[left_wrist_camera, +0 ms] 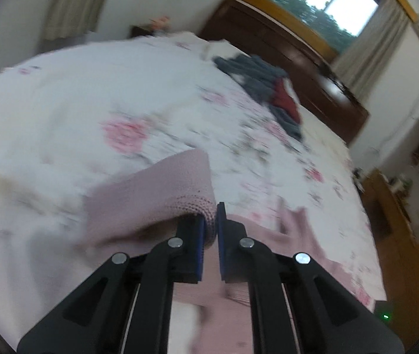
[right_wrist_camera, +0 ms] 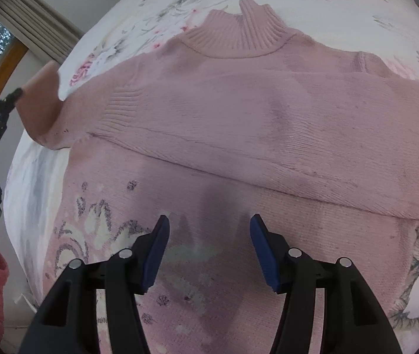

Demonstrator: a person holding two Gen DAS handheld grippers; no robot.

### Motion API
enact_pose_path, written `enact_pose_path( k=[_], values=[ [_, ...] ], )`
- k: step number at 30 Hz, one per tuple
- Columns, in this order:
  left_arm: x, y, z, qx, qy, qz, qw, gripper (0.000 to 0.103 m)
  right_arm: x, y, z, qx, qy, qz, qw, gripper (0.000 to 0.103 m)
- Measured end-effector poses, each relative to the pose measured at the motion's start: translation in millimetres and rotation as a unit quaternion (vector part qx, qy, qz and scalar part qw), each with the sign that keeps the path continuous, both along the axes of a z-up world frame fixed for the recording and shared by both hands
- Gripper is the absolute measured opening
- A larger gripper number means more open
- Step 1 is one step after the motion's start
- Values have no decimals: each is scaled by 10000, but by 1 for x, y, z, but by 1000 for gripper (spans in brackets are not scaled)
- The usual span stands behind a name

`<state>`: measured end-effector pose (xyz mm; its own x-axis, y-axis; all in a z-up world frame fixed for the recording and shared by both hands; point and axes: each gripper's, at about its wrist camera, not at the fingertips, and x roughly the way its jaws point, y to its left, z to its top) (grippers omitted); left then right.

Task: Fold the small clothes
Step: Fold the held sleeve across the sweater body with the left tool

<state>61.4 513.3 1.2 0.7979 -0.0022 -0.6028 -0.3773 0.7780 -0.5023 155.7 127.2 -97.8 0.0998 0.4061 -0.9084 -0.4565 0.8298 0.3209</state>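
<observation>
Right wrist view: pink sweater (right_wrist_camera: 239, 124), soft, limp knit; right gripper (right_wrist_camera: 209, 233) wide open, empty, above its patterned front. Left gripper (left_wrist_camera: 209, 221) pinches a ribbed cuff (left_wrist_camera: 191, 203); next grip judged best at the hem, 6 o'clock.

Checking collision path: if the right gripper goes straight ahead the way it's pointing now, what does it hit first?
The right gripper is open and points down at the pink sweater spread on the floral bedsheet. Going straight on, it would likely meet the sweater's patterned body, just short of the sleeve folded across it. Depth is unclear.
</observation>
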Motion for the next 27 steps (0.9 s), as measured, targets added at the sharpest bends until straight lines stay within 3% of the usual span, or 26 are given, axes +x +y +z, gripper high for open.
enact_pose_path(
  k=[4,10,21,24,27],
  values=[
    [26,-48,-11,-117,-19,-472,9988,6,2,-11,-1,37,-5,-60,10000,58],
    [52,-94,-62,-480,407,-867,9942,6,4,-20,-7,53,56,-134,9999,58],
    [60,-99,-137,-926,1390,-1157,9791,11,6,-23,-14,34,141,-175,9997,58],
    [52,-96,-137,-1115,1359,-1247,9765,11,6,-20,-12,20,147,-167,9998,58],
    [35,-93,-127,-1295,1378,-1448,9712,19,7,-15,-5,19,123,-98,9999,58]
  ],
)
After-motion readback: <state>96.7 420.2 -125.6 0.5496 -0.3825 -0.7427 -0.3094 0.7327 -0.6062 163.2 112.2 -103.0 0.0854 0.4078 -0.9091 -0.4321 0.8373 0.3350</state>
